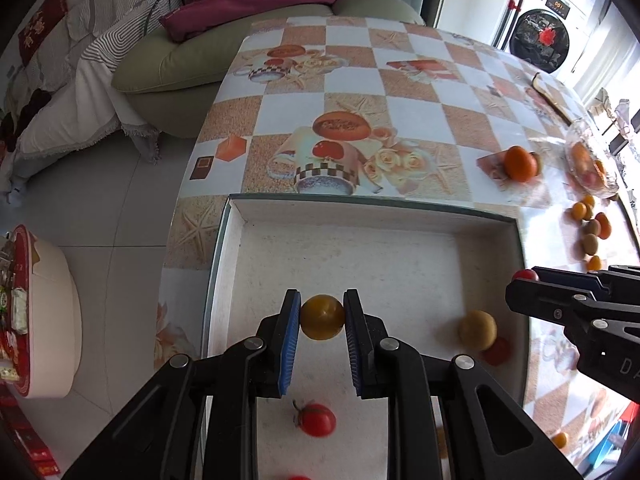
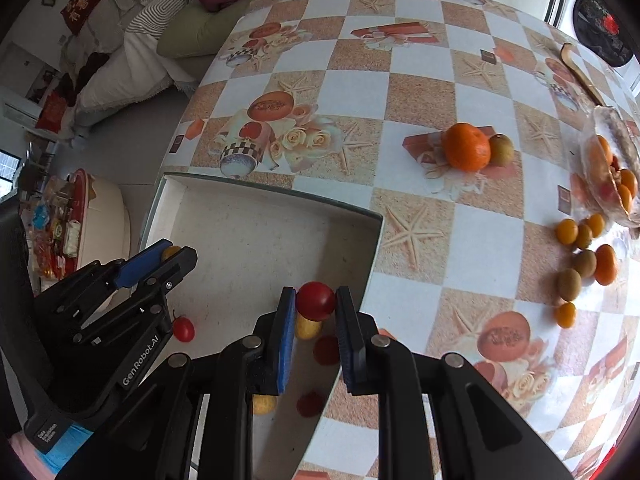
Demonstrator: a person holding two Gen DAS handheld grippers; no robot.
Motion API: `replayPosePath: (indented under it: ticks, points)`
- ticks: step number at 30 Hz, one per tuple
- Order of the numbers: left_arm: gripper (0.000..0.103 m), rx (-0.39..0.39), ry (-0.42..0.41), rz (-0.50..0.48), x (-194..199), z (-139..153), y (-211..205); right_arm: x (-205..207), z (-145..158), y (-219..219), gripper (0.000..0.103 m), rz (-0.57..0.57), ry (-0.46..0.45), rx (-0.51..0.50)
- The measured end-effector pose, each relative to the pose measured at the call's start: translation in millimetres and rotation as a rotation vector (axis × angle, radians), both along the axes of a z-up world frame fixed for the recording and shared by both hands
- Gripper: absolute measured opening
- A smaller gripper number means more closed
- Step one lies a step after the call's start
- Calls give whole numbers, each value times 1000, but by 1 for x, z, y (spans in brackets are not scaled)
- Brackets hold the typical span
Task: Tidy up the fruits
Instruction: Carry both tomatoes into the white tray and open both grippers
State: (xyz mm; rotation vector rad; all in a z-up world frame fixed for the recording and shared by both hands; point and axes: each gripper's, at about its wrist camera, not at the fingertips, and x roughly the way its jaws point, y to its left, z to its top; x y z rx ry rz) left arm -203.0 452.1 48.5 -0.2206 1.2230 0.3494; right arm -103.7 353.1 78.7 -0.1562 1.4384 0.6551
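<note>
My left gripper (image 1: 322, 318) is shut on a small yellow tomato (image 1: 322, 317), held above the white box (image 1: 400, 210). In the right wrist view the left gripper (image 2: 170, 254) shows at the left with that yellow fruit at its tips. My right gripper (image 2: 316, 300) is shut on a red cherry tomato (image 2: 315, 300) over the box's right wall (image 2: 372, 256); in the left wrist view it (image 1: 526, 276) enters from the right. Inside the box lie a red tomato (image 1: 317, 420), a pale yellow fruit (image 1: 477, 330) and another red one (image 1: 497, 351).
On the checked tablecloth (image 2: 420, 80) sit an orange (image 2: 467, 147) beside a kiwi (image 2: 501, 150), a glass bowl (image 2: 612, 168) holding fruit, and several small kumquats and kiwis (image 2: 582, 252) at the right. A green sofa (image 1: 180, 60) stands beyond the table.
</note>
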Motion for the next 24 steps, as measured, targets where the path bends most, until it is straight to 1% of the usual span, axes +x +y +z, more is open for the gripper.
replayPosePath:
  ticks: [13, 20, 22, 24]
  points:
    - [23, -3, 49, 4, 7, -25, 5, 12, -31, 17, 21, 2, 27, -29]
    - [24, 12, 54, -21, 9, -26, 3, 10, -44, 26, 21, 28, 33, -56]
    - [24, 10, 56, -18, 9, -26, 3, 9, -44, 30, 23, 44, 21, -65]
    - [24, 5, 57, -9, 8, -25, 3, 9, -44, 31, 28, 56, 24, -65]
